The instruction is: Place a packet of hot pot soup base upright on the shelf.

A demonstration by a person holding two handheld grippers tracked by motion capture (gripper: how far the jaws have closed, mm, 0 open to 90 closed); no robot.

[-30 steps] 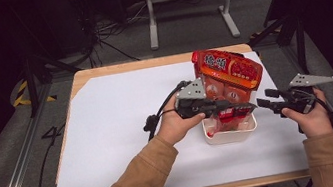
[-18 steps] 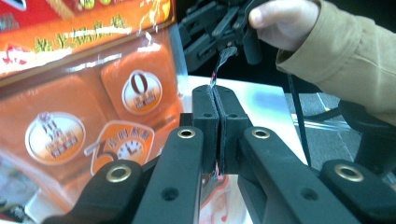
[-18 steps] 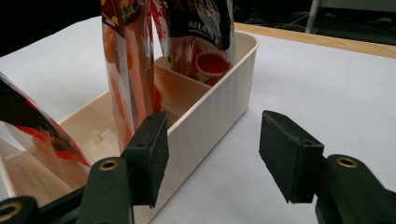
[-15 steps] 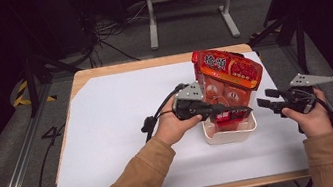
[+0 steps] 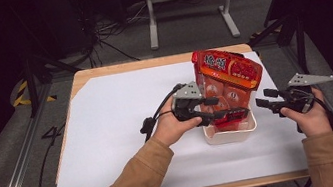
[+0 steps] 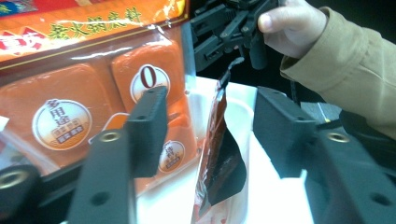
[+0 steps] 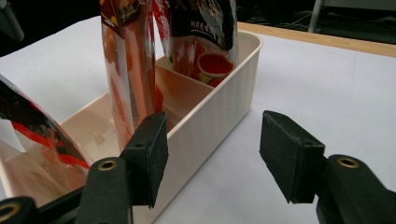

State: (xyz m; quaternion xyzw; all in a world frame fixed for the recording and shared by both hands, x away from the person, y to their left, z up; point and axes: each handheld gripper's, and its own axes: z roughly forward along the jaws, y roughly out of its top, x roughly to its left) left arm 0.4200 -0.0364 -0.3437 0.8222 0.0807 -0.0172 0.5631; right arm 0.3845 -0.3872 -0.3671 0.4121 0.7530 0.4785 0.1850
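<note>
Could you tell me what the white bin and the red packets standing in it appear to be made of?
The white bin looks like moulded plastic with a matte, faintly ribbed wall and a thin inner divider. The large red packet seems to be glossy plastic film: it shows glare and creases, and clear windows reveal orange sachets. The small dark packet between the left gripper's open jaws looks like thin laminated film, possibly foil-lined.

The left gripper has just been opening; the right gripper is level, jaws apart.
</note>
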